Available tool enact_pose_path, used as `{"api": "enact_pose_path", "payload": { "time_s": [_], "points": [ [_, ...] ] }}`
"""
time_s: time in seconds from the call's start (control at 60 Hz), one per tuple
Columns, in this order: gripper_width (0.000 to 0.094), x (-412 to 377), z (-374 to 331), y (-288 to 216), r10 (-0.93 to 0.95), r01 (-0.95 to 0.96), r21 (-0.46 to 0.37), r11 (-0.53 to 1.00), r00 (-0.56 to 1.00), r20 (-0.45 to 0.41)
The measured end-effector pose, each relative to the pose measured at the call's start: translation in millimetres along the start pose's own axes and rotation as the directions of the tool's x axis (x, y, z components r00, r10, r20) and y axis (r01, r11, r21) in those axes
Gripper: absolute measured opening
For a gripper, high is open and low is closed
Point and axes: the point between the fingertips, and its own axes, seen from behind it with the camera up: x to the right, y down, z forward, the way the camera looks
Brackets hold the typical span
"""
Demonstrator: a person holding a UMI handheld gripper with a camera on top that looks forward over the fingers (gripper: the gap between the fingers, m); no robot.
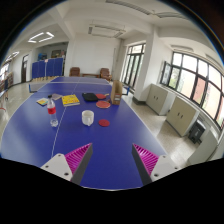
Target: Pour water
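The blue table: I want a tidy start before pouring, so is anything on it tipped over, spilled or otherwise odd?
Nothing stands out. On the blue table the bottle and the white cup stand upright with no puddle visible around them. The gripper is open, well short of both. The small items farther back are too small to judge.

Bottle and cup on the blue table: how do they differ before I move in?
The bottle is tall and slim with a red label and cap; the cup is short, squat and whitish. The bottle stands off to the left of the gripper; the cup stands nearer its centre line, beyond the open jaws. Both stand upright on the blue table, apart from each other, and neither is held.
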Motion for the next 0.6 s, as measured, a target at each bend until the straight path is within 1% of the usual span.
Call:
{"api": "enact_pose_path", "payload": {
  "time_s": [0.167, 0.25, 0.283, 0.3, 0.317, 0.333, 0.367, 0.383, 0.433, 0.517, 0.6],
  "points": [
    [0.0843, -3.3, -0.7, 0.7, -0.008, 0.008, -0.006, 1.0, 1.0, 0.0],
    [0.0841, -19.8, 17.0, 2.7, -0.008, 0.008, -0.011, 1.0, 1.0, 0.003],
    [0.0836, -18.6, 11.3, 5.9, -0.01, 0.011, -0.013, 1.0, 1.0, 0.012],
    [0.0835, -31.0, 21.0, 8.1, -0.012, 0.012, -0.012, 1.0, 1.0, 0.017],
    [0.0833, -20.8, 3.6, 14.8, -0.014, 0.014, -0.012, 1.0, 1.0, 0.027],
    [0.0832, -39.4, 16.9, 15.2, -0.016, 0.017, -0.012, 1.0, 0.999, 0.03],
    [0.0828, -52.4, 19.5, 19.7, -0.023, 0.024, -0.013, 1.0, 0.999, 0.05],
    [0.0827, -47.9, 9.2, 24.4, -0.027, 0.028, -0.013, 1.0, 0.998, 0.064],
    [0.0826, -75.4, 15.0, 34.6, -0.04, 0.041, -0.011, 0.999, 0.994, 0.1],
    [0.0828, -141.5, 36.5, 51.6, -0.06, 0.061, -0.001, 0.998, 0.984, 0.167],
    [0.0843, -204.4, 54.3, 47.5, -0.066, 0.06, 0.031, 0.998, 0.966, 0.251]
  ]
}}
